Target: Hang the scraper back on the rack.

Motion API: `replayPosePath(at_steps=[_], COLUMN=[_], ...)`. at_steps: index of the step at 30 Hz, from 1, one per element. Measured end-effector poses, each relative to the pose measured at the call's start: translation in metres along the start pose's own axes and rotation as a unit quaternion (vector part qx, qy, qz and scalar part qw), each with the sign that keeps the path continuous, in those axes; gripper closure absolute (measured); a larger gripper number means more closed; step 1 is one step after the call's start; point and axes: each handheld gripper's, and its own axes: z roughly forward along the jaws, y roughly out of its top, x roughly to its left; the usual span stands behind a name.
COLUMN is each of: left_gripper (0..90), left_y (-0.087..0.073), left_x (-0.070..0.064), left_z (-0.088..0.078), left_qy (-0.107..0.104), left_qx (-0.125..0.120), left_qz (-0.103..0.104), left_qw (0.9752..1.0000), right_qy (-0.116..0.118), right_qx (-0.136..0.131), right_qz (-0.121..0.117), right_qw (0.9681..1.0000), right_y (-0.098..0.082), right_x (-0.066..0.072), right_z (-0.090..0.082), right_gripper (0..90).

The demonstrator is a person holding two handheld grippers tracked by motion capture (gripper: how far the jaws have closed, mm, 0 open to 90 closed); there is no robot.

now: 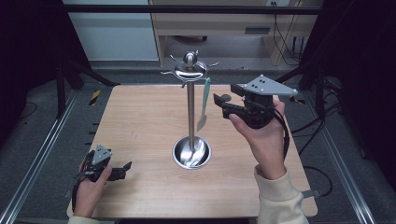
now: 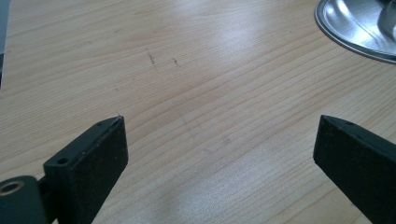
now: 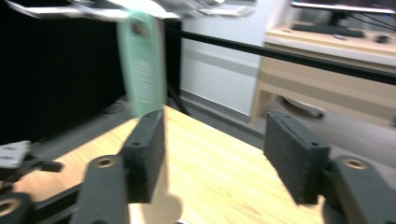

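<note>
A steel utensil stand rises from a round dish base at the table's middle, with hooks around its top. A utensil with a pale green handle hangs from a right-side hook, blade down. My right gripper is held in the air just right of it, open, with nothing between its jaws. In the right gripper view the green handle hangs blurred beyond the left jaw of that gripper. My left gripper rests open near the table's front left corner, over bare wood.
The wooden table is ringed by dark floor and metal rails. The stand's base rim lies ahead and right of the left gripper. A wooden desk and a black bar stand beyond the far edge.
</note>
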Motion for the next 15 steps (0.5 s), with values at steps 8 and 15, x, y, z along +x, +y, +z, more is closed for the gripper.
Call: replayPosePath(at_steps=[8,15], left_gripper=[2.8,2.8], left_y=[0.001,0.001], left_x=[0.001,0.001], left_z=[-0.001,-0.001], left_qy=[-0.002,-0.001], left_qx=[-0.002,-0.003], left_qz=[-0.001,-0.003], left_qw=[1.0,1.0], right_qy=[-0.058,-0.076], right_qx=[0.007,0.015], right_qz=[0.002,-0.005], right_qw=[0.9983,0.997], right_y=[-0.013,-0.024], right_x=[-0.019,-0.032], right_z=[-0.004,-0.001], right_gripper=[20.9,11.2])
